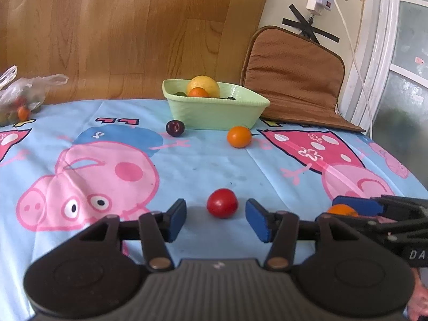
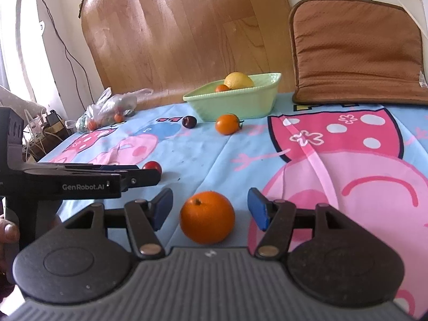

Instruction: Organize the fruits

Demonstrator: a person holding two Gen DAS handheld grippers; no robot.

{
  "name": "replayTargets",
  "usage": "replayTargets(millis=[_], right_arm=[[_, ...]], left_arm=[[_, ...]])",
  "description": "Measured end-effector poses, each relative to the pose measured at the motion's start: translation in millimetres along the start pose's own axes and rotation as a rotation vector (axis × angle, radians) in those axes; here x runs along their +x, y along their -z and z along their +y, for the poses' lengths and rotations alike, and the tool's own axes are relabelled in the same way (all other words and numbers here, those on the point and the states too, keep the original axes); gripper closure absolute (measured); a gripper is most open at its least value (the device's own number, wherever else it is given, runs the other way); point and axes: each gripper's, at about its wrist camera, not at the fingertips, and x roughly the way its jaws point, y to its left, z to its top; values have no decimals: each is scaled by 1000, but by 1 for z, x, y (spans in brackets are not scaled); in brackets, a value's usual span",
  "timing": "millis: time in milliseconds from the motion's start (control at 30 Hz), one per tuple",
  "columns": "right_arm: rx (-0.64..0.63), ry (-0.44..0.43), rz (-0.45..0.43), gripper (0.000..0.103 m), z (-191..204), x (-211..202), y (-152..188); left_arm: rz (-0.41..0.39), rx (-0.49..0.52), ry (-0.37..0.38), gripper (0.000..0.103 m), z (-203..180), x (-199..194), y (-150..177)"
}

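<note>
Left hand-held gripper point(image 1: 216, 218) gapes (wide) round red tomato point(image 1: 222, 206) — untouched.

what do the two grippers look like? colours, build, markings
The left gripper and right gripper match: black linkage arms with brass-coloured pivot pins, blue finger pads, round black side housings and a ribbed grey centre. White "GenRobot.AI" lettering marks the left gripper's side. No cables visible.

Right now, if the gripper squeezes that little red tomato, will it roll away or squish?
The red tomato looks round and smooth, so a nudge would probably send it rolling across the flat tablecloth. Its shiny skin may be slippery. The left gripper is open around it; a hard squeeze could likely squish it.
</note>
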Motion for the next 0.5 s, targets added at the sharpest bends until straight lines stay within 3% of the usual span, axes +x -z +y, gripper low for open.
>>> replayTargets(millis=[100,500], right_arm=[[-9,9,5,28,2,1,0],[-47,36,26,24,7,6,-1]], left_arm=[[-3,-2,0,49,0,-1,0],[-9,18,-10,46,-2,-3,0]])
